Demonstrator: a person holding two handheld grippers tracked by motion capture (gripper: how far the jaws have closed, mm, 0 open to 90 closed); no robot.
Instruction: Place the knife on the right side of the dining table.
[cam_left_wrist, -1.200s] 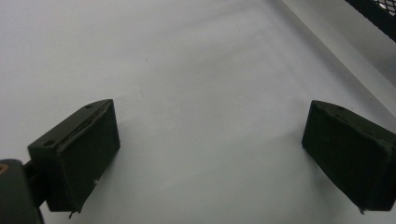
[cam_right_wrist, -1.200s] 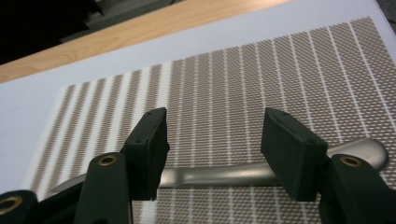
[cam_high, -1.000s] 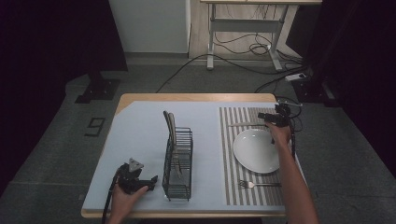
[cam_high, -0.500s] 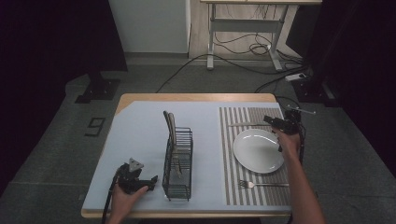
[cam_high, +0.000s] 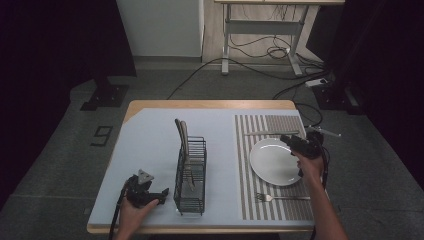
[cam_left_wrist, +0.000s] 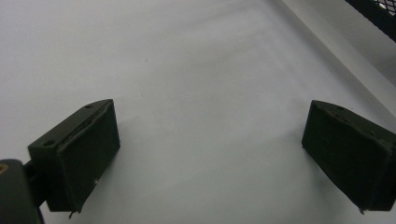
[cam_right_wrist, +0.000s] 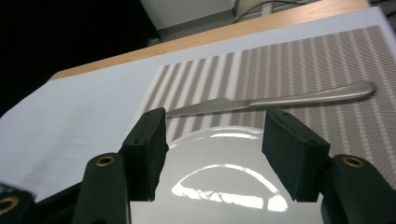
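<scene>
Right claw (cam_right_wrist: 212, 154) jaws apart, empty, over white plate (cam_high: 275, 161) at worktop's right edge; knife (cam_right_wrist: 275, 101) beyond. Left claw (cam_left_wrist: 210, 158) apart, empty, near front-left corner.

Left gripper (cam_high: 161, 194): black body, carrying a grey three-cornered plate on top; a black cable is trailing from it. Its fingers (cam_left_wrist: 77, 161) are showing as matte black rectangular blocks, with small screw holes in the top edges and slightly frayed lower corners.

Right gripper (cam_high: 289, 140): black body, black cable running back along the forearm. Its fingers (cam_right_wrist: 145, 151) are showing as black blocks with a foam-like grain, mounted on black arms with brass-coloured rivets. Both forearms are showing bare, no sleeves.
</scene>
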